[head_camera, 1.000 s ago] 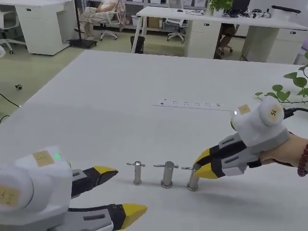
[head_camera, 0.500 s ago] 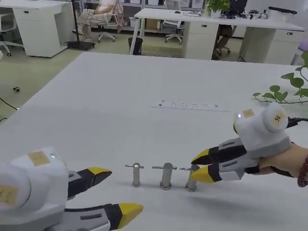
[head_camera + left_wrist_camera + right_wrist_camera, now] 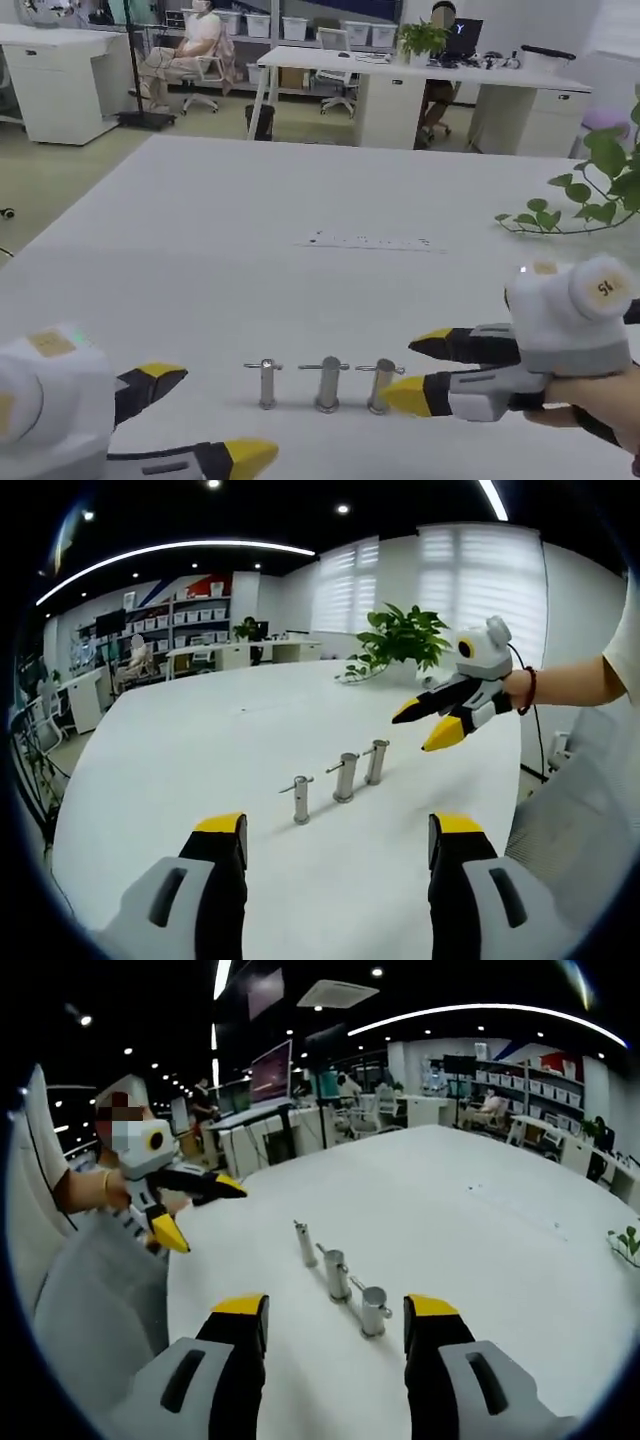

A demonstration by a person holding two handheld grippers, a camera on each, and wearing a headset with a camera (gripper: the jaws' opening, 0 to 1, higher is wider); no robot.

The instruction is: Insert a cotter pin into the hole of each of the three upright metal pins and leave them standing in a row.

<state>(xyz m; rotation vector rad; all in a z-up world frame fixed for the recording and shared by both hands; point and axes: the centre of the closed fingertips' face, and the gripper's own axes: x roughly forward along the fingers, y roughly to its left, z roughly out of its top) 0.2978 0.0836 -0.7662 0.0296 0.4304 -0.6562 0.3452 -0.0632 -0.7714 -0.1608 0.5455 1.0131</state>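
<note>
Backing off from the right-hand pin (image 3: 378,387), the right gripper (image 3: 417,372) has come away from the cotter pin (image 3: 388,370) it was at a second ago. Its jaws stand apart with nothing between them. Down at the near corner the left gripper (image 3: 207,415) waits low, jaws also wide and empty (out of the way, I'd guess, so nothing gets knocked). Seen in the left gripper view, the right one hangs clear of the row, lifted beyond its far end. All three upright pins stand on the white table (image 3: 300,270) in a straight line, close together: the left pin (image 3: 267,385), the middle pin (image 3: 327,385) and that right-hand one, each with a cotter pin through its head. To my eye the job looks done, which would explain why both tools are held off rather than reaching in.
</note>
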